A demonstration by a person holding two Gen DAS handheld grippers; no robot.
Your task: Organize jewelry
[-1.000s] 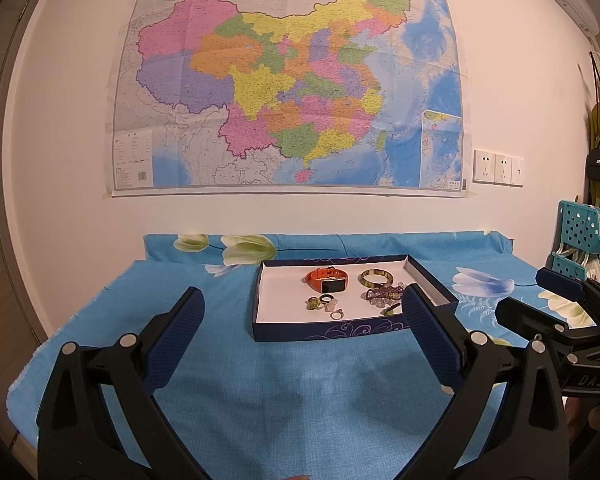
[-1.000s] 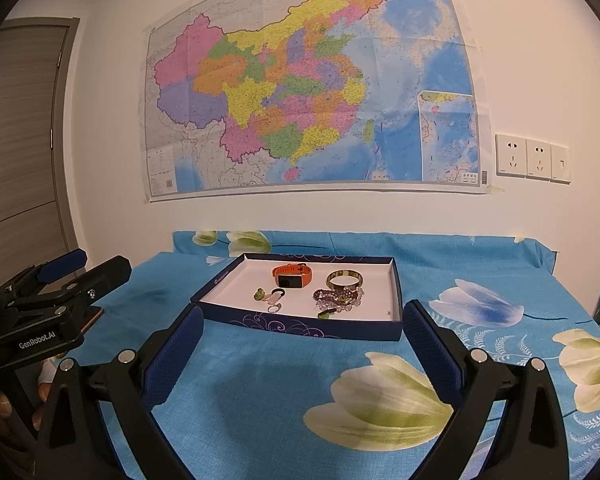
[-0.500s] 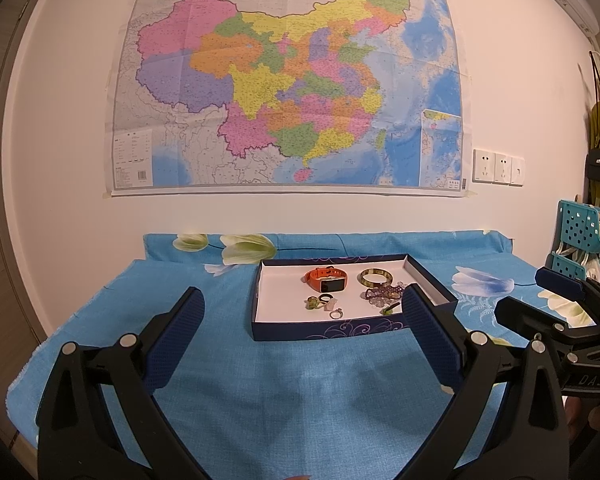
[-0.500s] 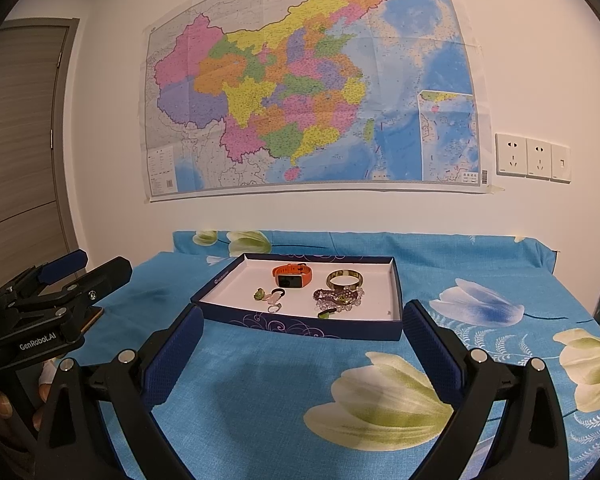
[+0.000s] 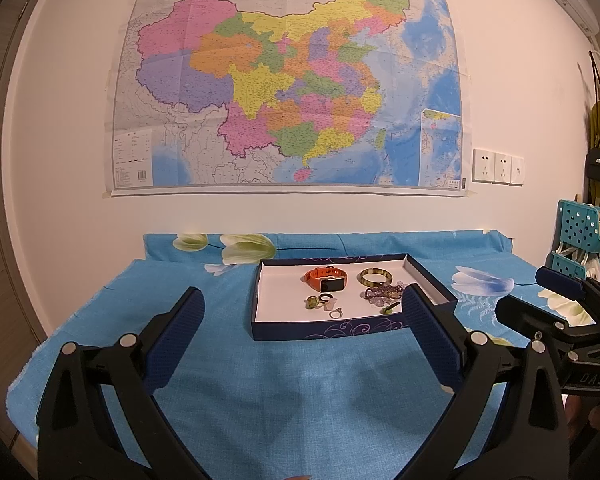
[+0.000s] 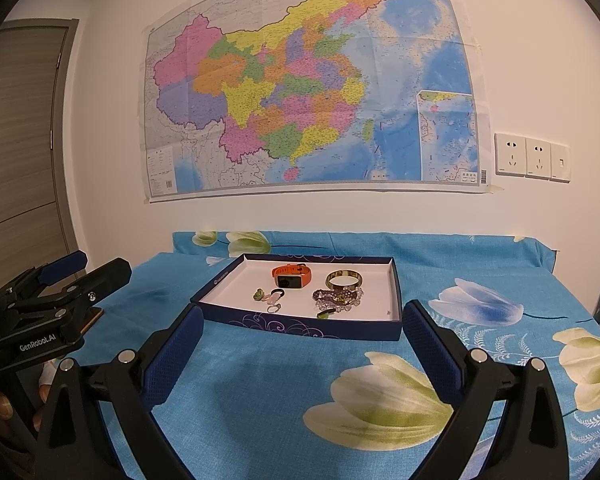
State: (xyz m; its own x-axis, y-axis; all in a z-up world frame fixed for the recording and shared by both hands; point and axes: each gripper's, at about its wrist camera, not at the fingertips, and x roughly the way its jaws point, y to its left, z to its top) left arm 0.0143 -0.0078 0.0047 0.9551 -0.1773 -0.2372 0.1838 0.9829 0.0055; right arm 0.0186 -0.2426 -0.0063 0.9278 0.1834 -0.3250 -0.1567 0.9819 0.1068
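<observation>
Jewelry sits together in a shallow navy tray (image 5: 332,330) with a white floor, on a blue flowered cloth (image 6: 260,380). Tray lies ahead of both claws, well apart from their tips.

Left gripper (image 5: 302,334): jaws wide apart, empty, tray slightly right of its centre line. Right gripper (image 6: 302,334): jaws wide apart, empty, tray dead ahead between its fingers.

Seen from the right claw:
- orange watch (image 6: 292,275) toward the far wall
- yellow-green bangle (image 6: 343,280) right of the watch
- purple bead strand (image 6: 336,298) heaped on the near side of the bangle, touching it or nearly so
- small green piece (image 6: 259,293), dark ring (image 6: 277,293), silver ring (image 6: 275,309) bunched left of the beads
- dark green bit (image 6: 326,313) nearest the near wall

Everything already lies inside the tray; whether this loose spread is sorted or awaiting sorting cannot be told.

Risks, as judged:
- Rings are tiny and lie flat; broad padded fingers may skid them across the smooth floor or pinch two at once.
- Bead strand could snag the bangle and drag it.
- Near wall blocks a low approach; a bump may shove the light tray along the cloth.
</observation>
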